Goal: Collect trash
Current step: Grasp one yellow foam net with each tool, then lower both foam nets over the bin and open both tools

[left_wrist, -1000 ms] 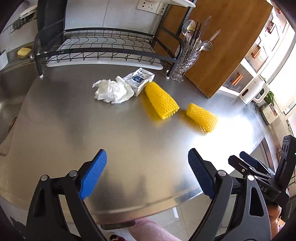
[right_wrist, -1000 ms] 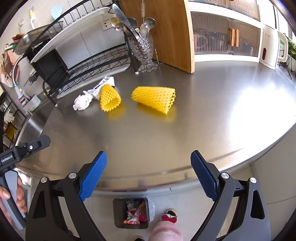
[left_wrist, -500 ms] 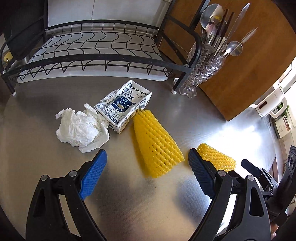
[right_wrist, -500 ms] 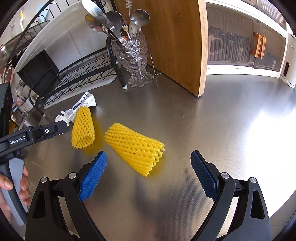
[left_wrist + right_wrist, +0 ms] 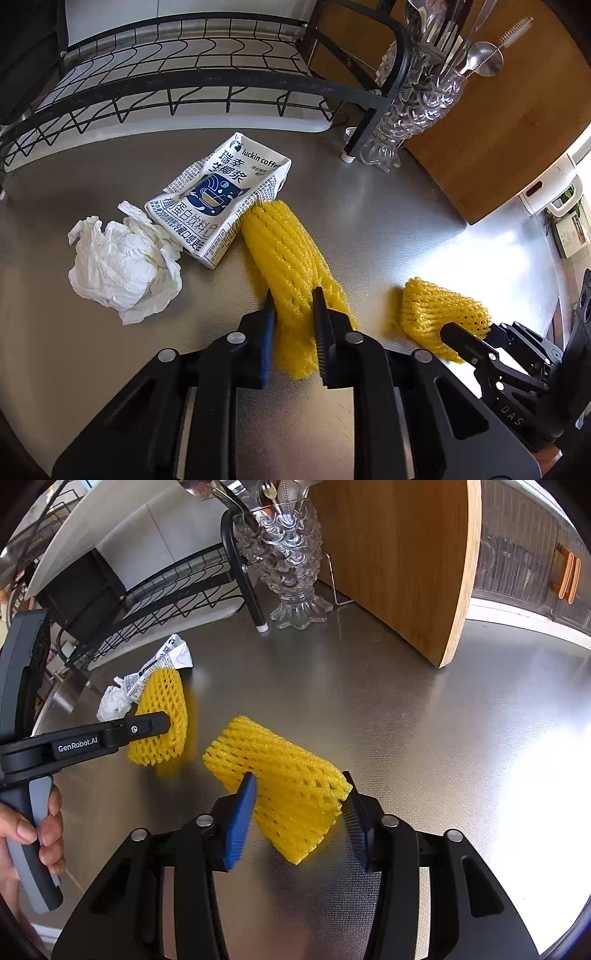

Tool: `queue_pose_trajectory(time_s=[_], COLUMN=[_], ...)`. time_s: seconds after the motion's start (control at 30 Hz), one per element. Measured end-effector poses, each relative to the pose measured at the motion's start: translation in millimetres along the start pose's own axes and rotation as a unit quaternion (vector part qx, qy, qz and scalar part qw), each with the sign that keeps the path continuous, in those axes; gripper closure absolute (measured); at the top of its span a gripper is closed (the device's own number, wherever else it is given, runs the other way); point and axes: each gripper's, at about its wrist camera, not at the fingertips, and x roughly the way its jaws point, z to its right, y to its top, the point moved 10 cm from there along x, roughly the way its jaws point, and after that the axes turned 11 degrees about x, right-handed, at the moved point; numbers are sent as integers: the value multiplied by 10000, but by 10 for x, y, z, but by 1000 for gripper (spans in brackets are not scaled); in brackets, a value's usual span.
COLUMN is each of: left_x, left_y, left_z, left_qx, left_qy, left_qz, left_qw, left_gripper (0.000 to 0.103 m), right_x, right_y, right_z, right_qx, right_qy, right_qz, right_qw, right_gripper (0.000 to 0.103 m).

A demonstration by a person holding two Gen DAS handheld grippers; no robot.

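1. Trash is getting grabbed two pieces at once: the left gripper [image 5: 293, 325] has just been closing and is squeezing the long yellow foam net [image 5: 291, 266].
2. Right gripper [image 5: 299, 812], jaws also just closing, is pinching the second foam net [image 5: 284, 779].
3. Both nets are lying mid-countertop [image 5: 424, 709]; lifting cleanly looks like the next move.
4. Crumpled tissue [image 5: 118, 266] and flattened drink carton [image 5: 218, 199] are waiting nearer the dish rack [image 5: 177, 85], toward the back edge.
5. Steel surface is glaring in sunlight.
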Motion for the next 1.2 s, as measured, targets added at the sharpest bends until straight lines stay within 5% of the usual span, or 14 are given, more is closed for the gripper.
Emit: queue_pose_trajectory(time_s=[0.17,0.57,0.87,1.2], left_x=[-232,-1175,-1784,-1946], left_y=[-74,-921,-1987,-3049], left_z=[23,-181,-491,-646], left_qx=[136,265,197,-71], left_qy=[17,-6,225,184], left_qz=[183,593,546,298], left_qw=[9997,9979,9981,9994], left_gripper=[95,94,94,94], right_x=[-86,-595,-809,-849], right_y=[-42,-672,-1635,-2622], right_z=[-20,-686,-1293,-1556], right_qx=[32,40,-18,-140], right_qy=[9,348,628,732], right_qz=[45,333,216,-168], right_qw=[10000,9988,9978,9971], right_gripper=[91,92,92,92])
